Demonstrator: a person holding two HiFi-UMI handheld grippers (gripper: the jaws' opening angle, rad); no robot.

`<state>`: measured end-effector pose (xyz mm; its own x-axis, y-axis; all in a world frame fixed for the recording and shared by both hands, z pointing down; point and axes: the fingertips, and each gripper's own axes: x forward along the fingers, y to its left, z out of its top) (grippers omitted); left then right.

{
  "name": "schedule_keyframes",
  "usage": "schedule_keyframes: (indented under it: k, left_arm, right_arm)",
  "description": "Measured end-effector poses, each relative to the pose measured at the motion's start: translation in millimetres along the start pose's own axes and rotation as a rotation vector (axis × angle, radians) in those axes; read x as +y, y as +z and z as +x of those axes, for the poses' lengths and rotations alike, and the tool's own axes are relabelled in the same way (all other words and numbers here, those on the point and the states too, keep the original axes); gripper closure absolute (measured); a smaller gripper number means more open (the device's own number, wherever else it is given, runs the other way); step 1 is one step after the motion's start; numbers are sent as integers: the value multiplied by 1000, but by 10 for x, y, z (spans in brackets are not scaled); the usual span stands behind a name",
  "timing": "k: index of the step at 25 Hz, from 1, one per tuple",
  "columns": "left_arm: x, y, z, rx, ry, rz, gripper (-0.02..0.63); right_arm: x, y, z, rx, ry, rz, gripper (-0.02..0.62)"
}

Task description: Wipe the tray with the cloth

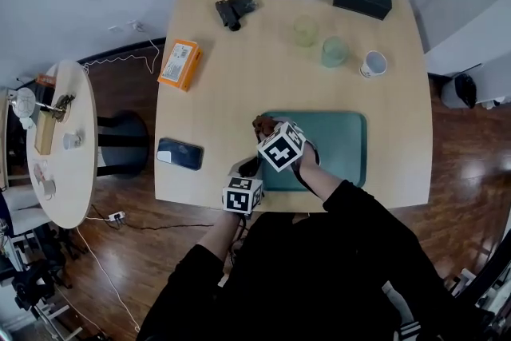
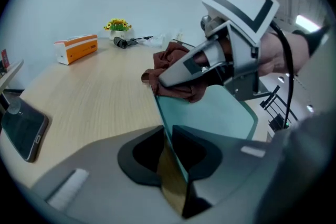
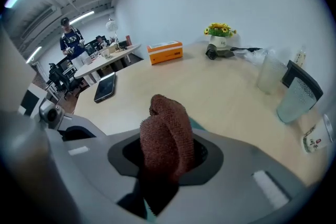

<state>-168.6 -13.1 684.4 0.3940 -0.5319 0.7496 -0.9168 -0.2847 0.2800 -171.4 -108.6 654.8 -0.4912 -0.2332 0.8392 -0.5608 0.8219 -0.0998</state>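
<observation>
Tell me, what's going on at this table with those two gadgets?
A person is wiping a green tray that lies on a wooden table, with a hand-held tool in each hand. The left tool is clamped on the tray's left edge, on the side near the person, apparently to keep the tray from sliding. The right tool grips a bunched brown cloth and has it at the tray's far left corner.

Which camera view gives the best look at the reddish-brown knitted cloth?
The right gripper view: the reddish-brown knitted cloth fills the centre, clamped between that gripper's jaws, its texture clear. The left gripper view shows it bunched under the right gripper at the teal plastic tray's corner. The head view shows only a small piece.
</observation>
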Motion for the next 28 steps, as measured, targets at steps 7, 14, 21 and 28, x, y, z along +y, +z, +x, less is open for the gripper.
schedule_keyframes:
  k: [7,14,21,28]
  left_arm:
    - [43,-24,-15,0,10,7,571]
    - [19,-25,3,-3,9,11,569]
    - [4,-43,30,5,26,27,568]
    - [-54,212,-186,-47,85,-3,569]
  right_arm:
    - [-1057,-902,-474,83,-178,212,468]
    - [-2038,-1846,-1218,77,-329,431,468]
    - [-1980,-1856,-1196,47,-292,424,468]
    - [-1824,-1607,-1663,-74,-284,360,468]
